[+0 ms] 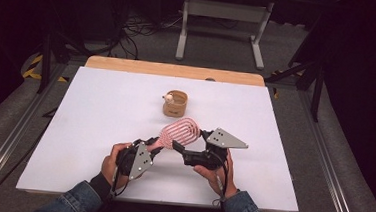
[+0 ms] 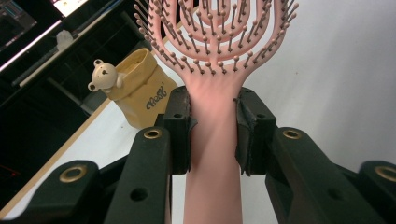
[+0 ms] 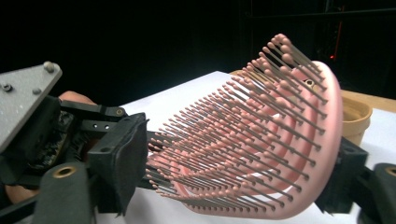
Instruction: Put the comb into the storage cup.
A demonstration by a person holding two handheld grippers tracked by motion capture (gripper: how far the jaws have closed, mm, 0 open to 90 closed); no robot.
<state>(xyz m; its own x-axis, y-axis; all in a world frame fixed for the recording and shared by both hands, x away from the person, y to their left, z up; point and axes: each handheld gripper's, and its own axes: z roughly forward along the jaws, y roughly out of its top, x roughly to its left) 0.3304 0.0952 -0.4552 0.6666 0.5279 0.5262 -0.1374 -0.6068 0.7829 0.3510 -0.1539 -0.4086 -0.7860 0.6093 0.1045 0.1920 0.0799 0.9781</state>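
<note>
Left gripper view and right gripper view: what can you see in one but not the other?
The left gripper view alone gives the little bear on the yellow pot and the brush's handle clamped between the jaws. The right gripper view alone gives the bristles side-on, with a jaw pad either side of the brush's head. Both share the pink hairbrush, the pot and the white table.

Tan cup (image 1: 175, 104) just beyond brush (image 1: 180, 132)

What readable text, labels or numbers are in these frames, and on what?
"Classy", or close to it: dark script on the front of the tan cup with the little bear; tilted and soft, so the spelling is uncertain.
In the high view the cup's lettering is too small to read.
Pink hairbrush, both grippers and the white table top: no markings visible.
</note>
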